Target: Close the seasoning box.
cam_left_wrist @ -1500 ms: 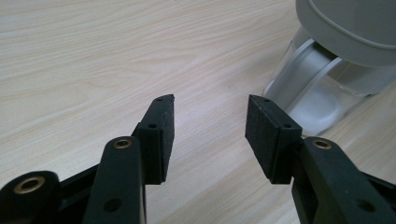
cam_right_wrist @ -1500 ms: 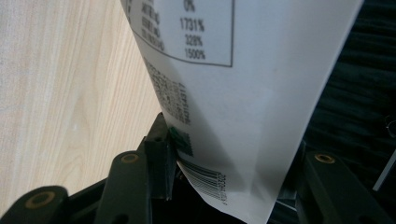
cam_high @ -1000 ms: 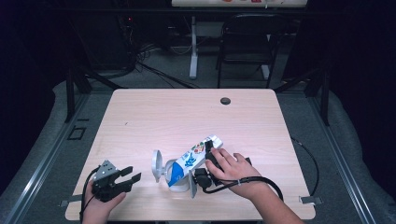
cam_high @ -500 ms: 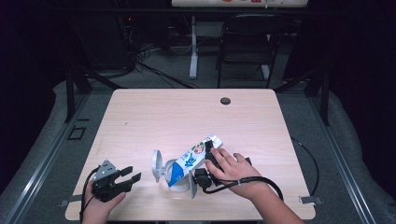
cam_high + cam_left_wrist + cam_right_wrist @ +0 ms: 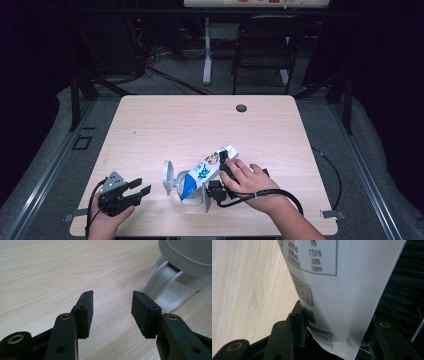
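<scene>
The right gripper clamps the tilted carton over the clear pitcher, whose lid stands open. The left gripper, jaws spread and empty, rests nearby on the wooden table. A chair stands beyond.

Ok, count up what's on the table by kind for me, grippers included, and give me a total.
Cartons: 1, the carton, tilted over the jug and clamped in the right gripper
Clear jugs with a grey lid: 1, the jug
Grippers: 2, the right one plus the left gripper, open and holding nothing
Total: 4
</scene>
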`<state>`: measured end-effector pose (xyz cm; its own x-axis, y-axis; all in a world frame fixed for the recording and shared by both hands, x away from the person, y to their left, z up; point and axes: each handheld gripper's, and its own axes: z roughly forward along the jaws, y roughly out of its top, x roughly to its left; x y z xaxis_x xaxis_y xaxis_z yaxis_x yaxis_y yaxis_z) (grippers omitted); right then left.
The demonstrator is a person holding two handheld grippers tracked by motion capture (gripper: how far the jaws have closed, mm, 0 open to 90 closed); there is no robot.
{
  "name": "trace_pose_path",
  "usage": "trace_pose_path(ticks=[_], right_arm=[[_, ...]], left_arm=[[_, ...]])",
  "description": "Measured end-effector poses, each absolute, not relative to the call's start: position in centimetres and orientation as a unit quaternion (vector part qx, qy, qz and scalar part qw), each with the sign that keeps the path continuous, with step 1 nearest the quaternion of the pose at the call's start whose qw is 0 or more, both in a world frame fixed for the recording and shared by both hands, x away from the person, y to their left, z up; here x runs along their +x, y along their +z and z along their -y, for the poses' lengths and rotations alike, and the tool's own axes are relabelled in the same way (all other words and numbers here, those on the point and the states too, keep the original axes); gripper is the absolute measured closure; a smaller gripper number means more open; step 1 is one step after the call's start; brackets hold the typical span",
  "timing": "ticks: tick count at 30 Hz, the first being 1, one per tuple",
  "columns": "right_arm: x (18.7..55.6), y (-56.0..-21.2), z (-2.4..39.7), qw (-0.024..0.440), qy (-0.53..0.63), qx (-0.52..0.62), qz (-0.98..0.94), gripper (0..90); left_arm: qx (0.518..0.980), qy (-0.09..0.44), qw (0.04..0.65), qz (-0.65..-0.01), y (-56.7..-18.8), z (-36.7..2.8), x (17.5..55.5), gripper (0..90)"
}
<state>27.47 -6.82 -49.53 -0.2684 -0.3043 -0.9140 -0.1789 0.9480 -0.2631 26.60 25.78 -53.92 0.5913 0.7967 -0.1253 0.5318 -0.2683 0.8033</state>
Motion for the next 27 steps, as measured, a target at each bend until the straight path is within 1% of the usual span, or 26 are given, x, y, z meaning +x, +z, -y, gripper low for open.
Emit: trace_pose_path(ticks=[27], right_arm=[[27.46, -49.48, 6.82, 0.586, -0.054, -0.159, -0.792, 53.7]], left_arm=[[0.779, 0.155, 0.434, -0.425, -54.02, -25.75, 26.68, 52.8]])
